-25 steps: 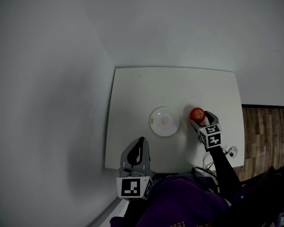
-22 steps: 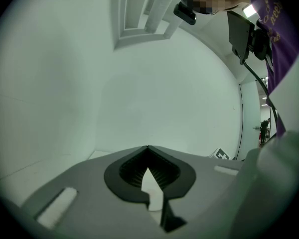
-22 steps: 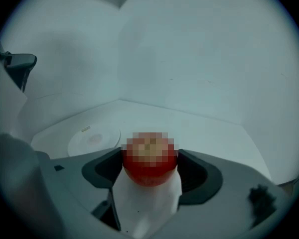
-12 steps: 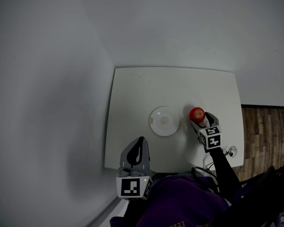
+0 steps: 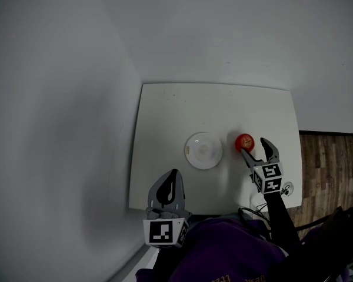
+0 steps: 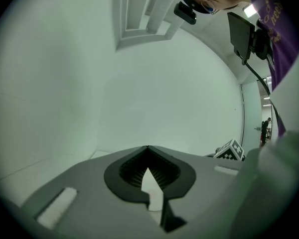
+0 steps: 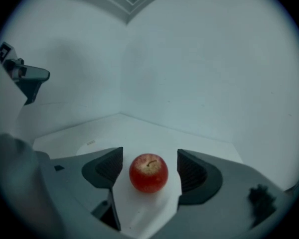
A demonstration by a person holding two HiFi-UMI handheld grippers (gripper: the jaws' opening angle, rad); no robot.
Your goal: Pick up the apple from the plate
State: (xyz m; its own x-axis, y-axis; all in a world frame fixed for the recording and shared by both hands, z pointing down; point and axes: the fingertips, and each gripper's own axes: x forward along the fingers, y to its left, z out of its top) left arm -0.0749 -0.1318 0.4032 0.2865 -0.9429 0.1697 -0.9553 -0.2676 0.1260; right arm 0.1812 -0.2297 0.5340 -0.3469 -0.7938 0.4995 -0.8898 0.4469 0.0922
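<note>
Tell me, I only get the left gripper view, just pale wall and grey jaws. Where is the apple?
Observer: The apple sits on the table, right of the plate, not on it.
Operator: Is anything holding it?
Observer: No. The right gripper is open, one jaw either side of the apple, with gaps showing in its own view.
Operator: And the plate?
Observer: It looks empty in the head view.

Purple top (image 5: 223,254) w/ yellow print, black sleeve (image 5: 277,215); grey L tool (image 5: 175,173), R tool (image 5: 254,147), b&w marker cubes (image 5: 165,232).
</note>
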